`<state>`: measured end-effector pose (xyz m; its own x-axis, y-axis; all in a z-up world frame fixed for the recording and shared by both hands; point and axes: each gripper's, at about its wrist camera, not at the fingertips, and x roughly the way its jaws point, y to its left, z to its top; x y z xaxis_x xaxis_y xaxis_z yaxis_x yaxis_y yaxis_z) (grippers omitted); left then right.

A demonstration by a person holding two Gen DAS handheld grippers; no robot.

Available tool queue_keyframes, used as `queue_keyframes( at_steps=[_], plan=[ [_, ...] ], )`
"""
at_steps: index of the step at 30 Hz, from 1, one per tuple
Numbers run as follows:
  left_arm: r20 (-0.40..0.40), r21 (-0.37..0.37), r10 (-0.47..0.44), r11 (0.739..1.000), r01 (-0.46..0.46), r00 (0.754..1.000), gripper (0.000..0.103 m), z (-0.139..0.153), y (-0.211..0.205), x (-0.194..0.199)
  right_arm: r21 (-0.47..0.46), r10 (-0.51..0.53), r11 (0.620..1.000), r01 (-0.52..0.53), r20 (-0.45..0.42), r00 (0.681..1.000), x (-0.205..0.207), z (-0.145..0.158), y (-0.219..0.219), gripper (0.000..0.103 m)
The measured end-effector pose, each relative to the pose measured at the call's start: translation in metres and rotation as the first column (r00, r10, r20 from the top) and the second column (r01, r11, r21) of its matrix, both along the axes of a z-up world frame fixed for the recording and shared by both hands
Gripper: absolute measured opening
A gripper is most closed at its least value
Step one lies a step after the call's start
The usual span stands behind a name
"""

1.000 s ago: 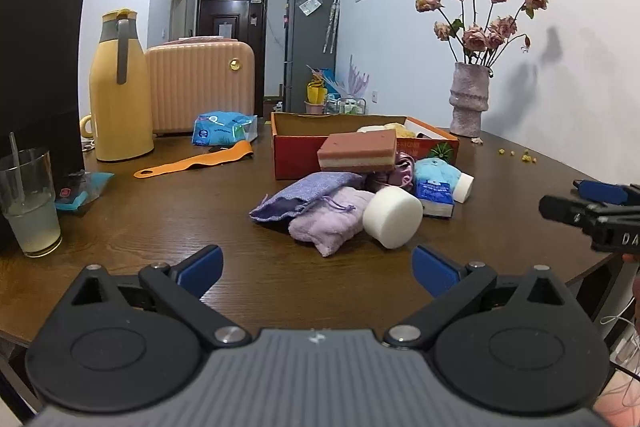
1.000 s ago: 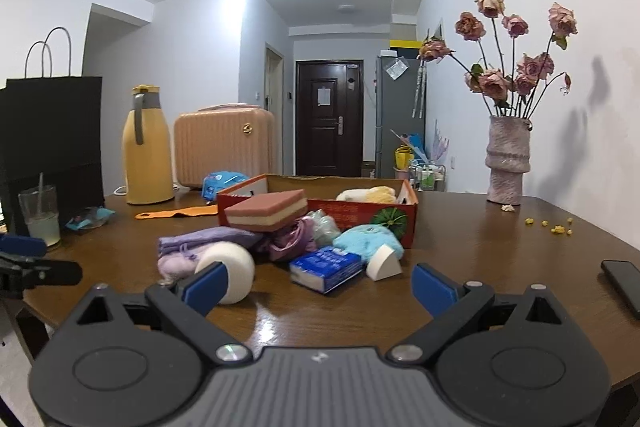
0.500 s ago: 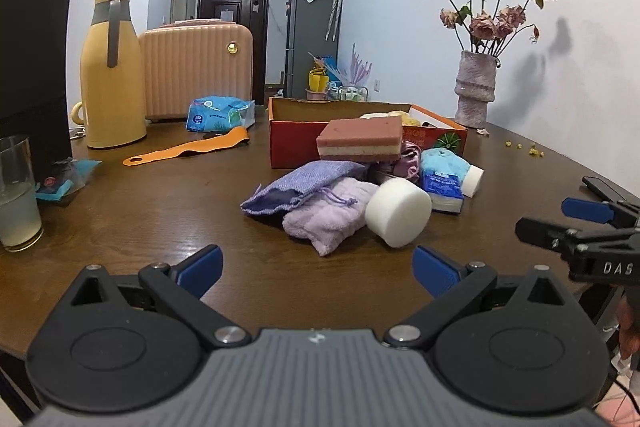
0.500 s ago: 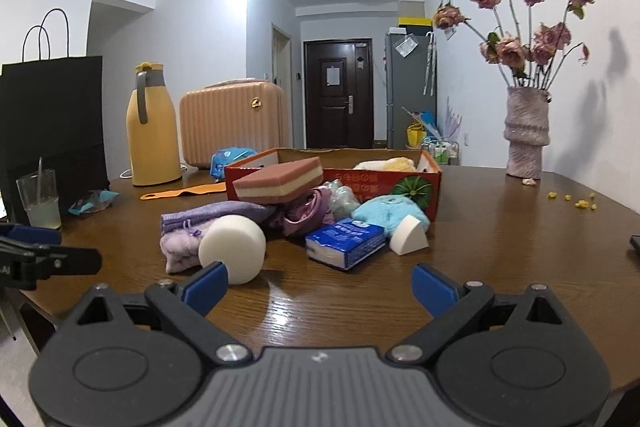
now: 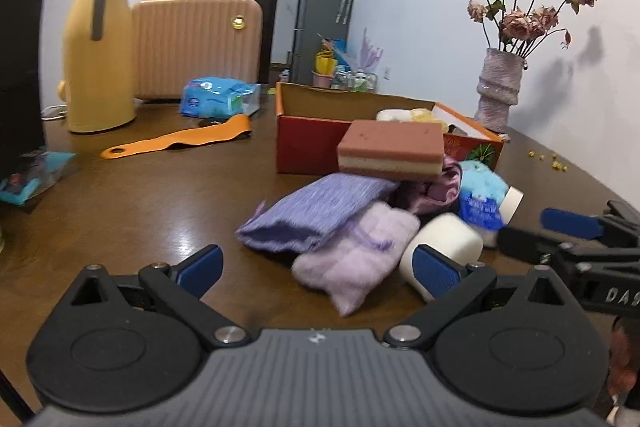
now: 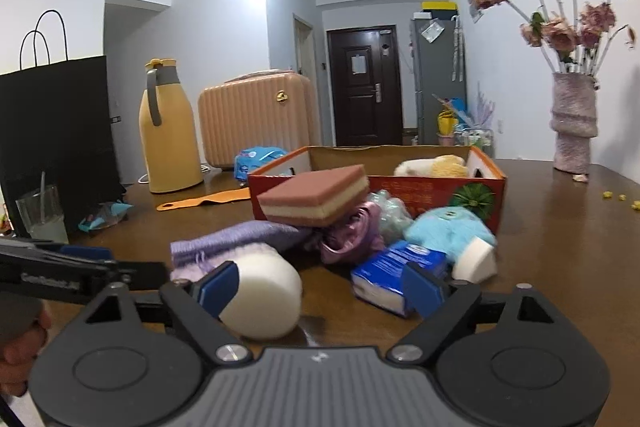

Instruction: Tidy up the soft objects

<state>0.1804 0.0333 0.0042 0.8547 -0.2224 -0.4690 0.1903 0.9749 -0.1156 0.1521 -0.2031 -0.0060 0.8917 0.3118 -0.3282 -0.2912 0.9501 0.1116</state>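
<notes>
Both grippers hover low at the near side of the soft pile on the table (image 5: 132,195); the left gripper (image 5: 316,263) has fingers wide apart, gripping nothing. The right gripper (image 6: 316,287) is closing, jaws apart, white foam cylinder (image 6: 264,299) by its left finger; layered sponge (image 6: 316,199) tops the pile, red box (image 6: 436,183) behind.

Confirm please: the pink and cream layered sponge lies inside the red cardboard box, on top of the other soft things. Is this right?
Not quite. The layered sponge is outside the red cardboard box: it lies on top of the pile of soft things in front of the box, on the purple cloth. The right wrist view shows this clearly.
</notes>
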Motion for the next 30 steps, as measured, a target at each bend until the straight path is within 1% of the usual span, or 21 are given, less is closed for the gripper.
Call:
queue_keyframes(
  at_steps=[3, 7, 8, 9, 10, 14, 16, 18, 20, 23, 25, 27, 28, 29, 30],
  plan=[
    [-0.033, -0.040, -0.026, 0.999, 0.025, 0.999, 0.102, 0.000, 0.002, 0.016, 0.038, 0.045, 0.998, -0.044, -0.024, 0.999, 0.016, 0.001, 0.005, 0.083],
    [-0.059, -0.006, 0.014, 1.000, -0.015, 0.998, 0.100, -0.008, 0.000, 0.026, 0.081, 0.101, 0.992, -0.095, -0.072, 0.992, 0.035, -0.003, 0.014, 0.079],
    [-0.073, -0.009, 0.025, 1.000, -0.025, 0.997, 0.100, -0.010, 0.002, 0.027, 0.082, 0.112, 0.991, -0.105, -0.092, 0.989, 0.039, -0.006, 0.016, 0.073],
    [-0.086, -0.017, 0.033, 0.999, -0.034, 0.996, 0.100, -0.012, 0.004, 0.027, 0.077, 0.125, 0.990, -0.117, -0.114, 0.986, 0.042, -0.009, 0.018, 0.060],
    [-0.096, -0.023, 0.034, 0.999, -0.037, 0.995, 0.100, -0.014, 0.006, 0.026, 0.073, 0.137, 0.989, -0.128, -0.129, 0.982, 0.044, -0.011, 0.020, 0.053],
    [-0.111, -0.015, 0.014, 1.000, -0.016, 0.994, 0.100, -0.018, 0.001, 0.019, 0.063, 0.104, 0.993, -0.097, -0.110, 0.988, 0.038, -0.016, 0.011, 0.053],
    [-0.119, -0.016, 0.002, 1.000, -0.004, 0.993, 0.100, -0.019, -0.004, 0.019, 0.051, 0.043, 0.998, -0.038, -0.100, 0.994, 0.033, -0.017, 0.001, 0.054],
    [-0.116, -0.023, -0.025, 0.999, 0.022, 0.993, 0.100, -0.018, -0.011, 0.018, 0.021, -0.052, 0.998, 0.054, -0.088, 0.995, 0.030, -0.017, -0.010, 0.060],
    [-0.114, -0.043, -0.043, 0.998, 0.038, 0.993, 0.100, -0.018, -0.017, 0.019, 0.020, -0.099, 0.995, 0.101, -0.085, 0.991, 0.028, -0.016, -0.023, 0.068],
    [-0.104, -0.064, -0.007, 0.998, 0.000, 0.995, 0.100, -0.014, -0.016, 0.025, 0.039, -0.136, 0.990, 0.137, -0.036, 0.990, 0.020, -0.006, -0.036, 0.068],
    [-0.103, -0.114, 0.030, 0.993, -0.042, 0.994, 0.100, -0.009, -0.010, 0.032, 0.034, -0.142, 0.989, 0.141, 0.007, 0.990, 0.017, 0.001, -0.036, 0.068],
    [-0.110, -0.186, 0.065, 0.979, -0.085, 0.992, 0.099, -0.008, -0.001, 0.045, 0.046, -0.119, 0.992, 0.118, 0.021, 0.993, 0.019, 0.006, -0.032, 0.069],
    [-0.141, -0.207, 0.082, 0.972, -0.111, 0.987, 0.090, -0.008, 0.003, 0.053, 0.058, -0.101, 0.993, 0.100, 0.026, 0.995, 0.020, 0.008, -0.027, 0.069],
    [-0.164, -0.232, 0.087, 0.965, -0.124, 0.983, 0.070, -0.009, 0.007, 0.059, 0.062, -0.077, 0.995, 0.075, 0.028, 0.997, 0.023, 0.010, -0.022, 0.069],
    [-0.189, -0.272, 0.081, 0.953, -0.131, 0.979, 0.060, -0.010, 0.012, 0.066, 0.060, -0.052, 0.997, 0.051, 0.026, 0.998, 0.024, 0.011, -0.018, 0.069]
  ],
)
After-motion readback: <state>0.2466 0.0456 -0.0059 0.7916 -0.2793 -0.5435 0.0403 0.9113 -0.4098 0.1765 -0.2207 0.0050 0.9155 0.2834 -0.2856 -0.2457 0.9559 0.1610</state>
